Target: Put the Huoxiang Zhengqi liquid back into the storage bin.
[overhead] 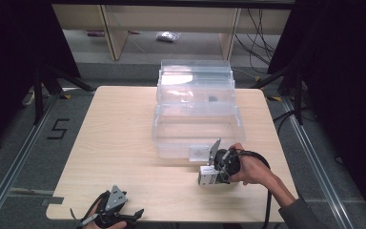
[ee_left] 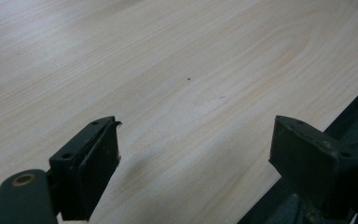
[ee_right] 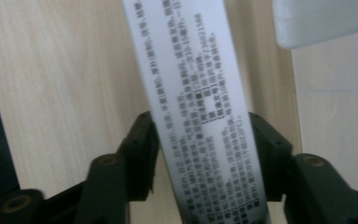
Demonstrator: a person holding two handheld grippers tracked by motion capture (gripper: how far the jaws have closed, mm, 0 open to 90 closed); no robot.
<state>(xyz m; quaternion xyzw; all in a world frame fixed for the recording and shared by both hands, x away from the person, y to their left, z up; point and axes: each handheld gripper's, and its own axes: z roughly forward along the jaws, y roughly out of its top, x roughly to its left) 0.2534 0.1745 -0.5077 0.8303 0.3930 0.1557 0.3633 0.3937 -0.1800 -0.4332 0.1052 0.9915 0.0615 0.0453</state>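
A small white box printed with black text lies between the jaws of my right gripper, and both pads press on its long sides. From above, the white box sits low over the wooden table, just in front of the clear container, with my right gripper and the hand behind it. My left gripper rests at the table's front left edge. Its jaws stand wide apart over bare wood with nothing between them.
A large clear plastic container stands at the table's middle back with its lid tipped open behind it; a small dark thing lies inside. Its front latch is close to the right gripper. Dark stands flank the table.
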